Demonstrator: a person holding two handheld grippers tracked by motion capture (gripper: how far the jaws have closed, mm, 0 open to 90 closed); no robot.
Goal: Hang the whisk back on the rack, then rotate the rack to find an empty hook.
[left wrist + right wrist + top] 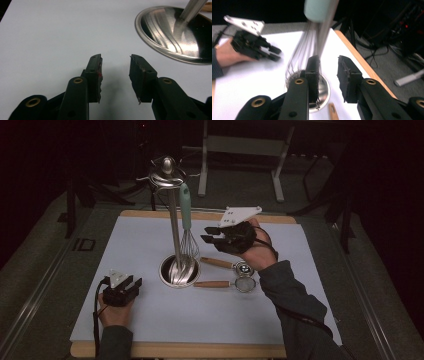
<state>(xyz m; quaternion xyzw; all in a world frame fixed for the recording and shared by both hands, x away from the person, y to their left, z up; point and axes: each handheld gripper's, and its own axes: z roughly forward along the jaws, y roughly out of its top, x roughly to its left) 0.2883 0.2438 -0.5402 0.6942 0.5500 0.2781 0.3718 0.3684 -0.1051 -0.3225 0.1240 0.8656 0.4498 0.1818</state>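
The tabletop [150,320] carries a steel stand [174,220], and from its top ring hangs the whisk [187,227], wires down over the round base. The right gripper [210,236] is beside it, fingers spread and empty; the left gripper [131,283] rests, fingers spread. The whisk seems light, its wires springy; better to take the stiff green handle [185,205]
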